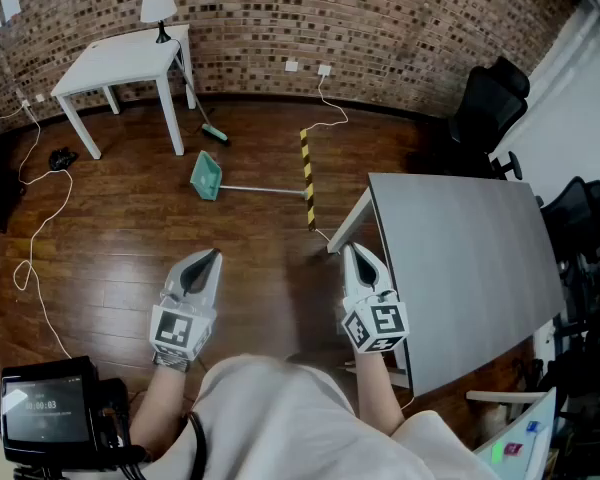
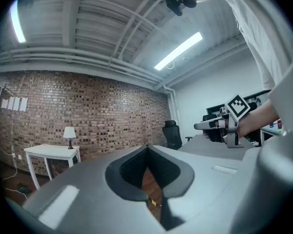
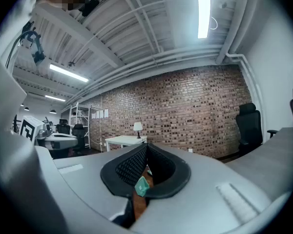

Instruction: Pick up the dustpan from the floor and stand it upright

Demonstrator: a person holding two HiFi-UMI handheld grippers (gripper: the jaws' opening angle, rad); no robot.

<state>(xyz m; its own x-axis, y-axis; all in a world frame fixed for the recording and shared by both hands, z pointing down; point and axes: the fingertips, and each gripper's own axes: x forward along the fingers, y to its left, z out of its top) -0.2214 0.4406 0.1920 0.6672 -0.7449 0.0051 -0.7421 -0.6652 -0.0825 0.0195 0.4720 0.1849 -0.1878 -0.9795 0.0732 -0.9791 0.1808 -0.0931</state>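
Note:
The teal dustpan (image 1: 206, 175) lies flat on the wooden floor, far ahead of both grippers, its long thin handle (image 1: 260, 189) pointing right. In the right gripper view the dustpan (image 3: 142, 185) shows small through the hollow behind the jaws. My left gripper (image 1: 216, 255) is held level at the lower left, jaws together with nothing in them. My right gripper (image 1: 350, 249) is level beside the grey table's corner, also shut and empty. In each gripper's own view, the left gripper (image 2: 147, 147) and the right gripper (image 3: 146, 146) have their tips meeting.
A grey table (image 1: 460, 258) stands close on the right. A yellow-black striped strip (image 1: 307, 178) lies by the dustpan's handle end. A white table (image 1: 130, 63) with a lamp (image 1: 158, 8) stands at the back left, a teal broom (image 1: 212, 131) by its leg. Cables (image 1: 40, 218) trail at the left; black chairs (image 1: 490, 103) stand at the right.

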